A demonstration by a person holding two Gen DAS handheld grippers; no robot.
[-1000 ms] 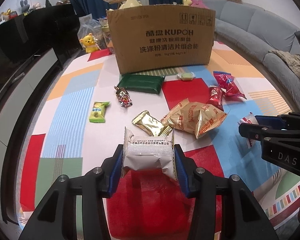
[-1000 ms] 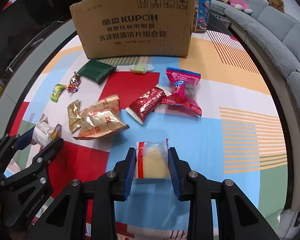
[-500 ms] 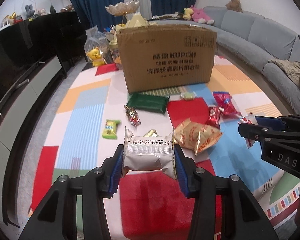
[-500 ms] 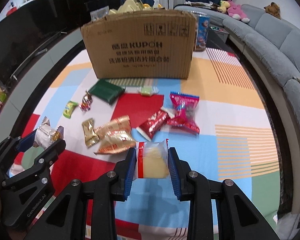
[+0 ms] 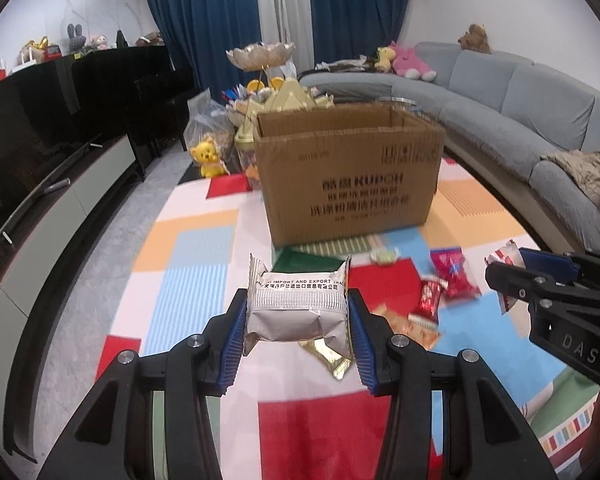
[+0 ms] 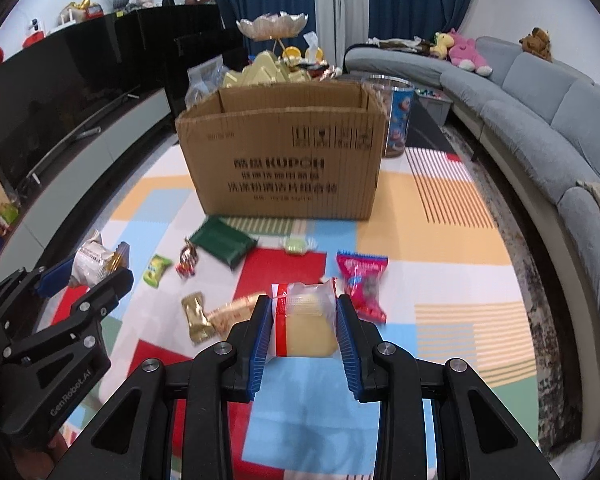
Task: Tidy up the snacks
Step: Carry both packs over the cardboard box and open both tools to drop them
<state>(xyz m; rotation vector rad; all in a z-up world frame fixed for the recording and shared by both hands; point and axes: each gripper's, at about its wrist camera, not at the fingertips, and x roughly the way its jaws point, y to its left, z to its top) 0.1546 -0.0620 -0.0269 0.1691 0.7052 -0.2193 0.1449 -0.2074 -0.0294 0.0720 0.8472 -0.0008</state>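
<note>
L gripper (image 5: 298, 320): closed on silver snack packet (image 5: 296, 306); both blue pads flat vs. packet's short sides, packet held off the mat, lower centre of L wrist view. Seen also at left edge of R wrist view (image 6: 96, 266).
R gripper (image 6: 302, 330): closed on clear-wrapped yellow cake (image 6: 305, 324) w/ red strip on its left end; pads press both sides, pkt clear of the mat, lower centre of R wrist view. In L wrist view it sits at right edge (image 5: 512, 272), only a red/white wrapper corner showing betw. the fingers.
Cardboard box (image 6: 280, 160): upright, top flaps open, centre-upper frame in both views; interior contents cannot tell from this angle. Pale yellow items show behind/above its rear rim.
Patchwork mat (image 6: 440, 200): box stands on it; loose snacks lie in front of box.
Loose snacks, R wrist view: dark green pack (image 6: 222, 242) just before box, centre-left; small pale green candy (image 6: 296, 245) beside it; lime sachet (image 6: 156, 270) & foil-wrapped sweet (image 6: 187, 261) to the left; gold sachet (image 6: 198, 318) near L of R fingers; pink-red bag (image 6: 362, 280) right of centre.
Clear tub (image 6: 394, 120): right of box, upright; contents blurred.
Sofa (image 6: 540, 100): right side of frame.
</note>
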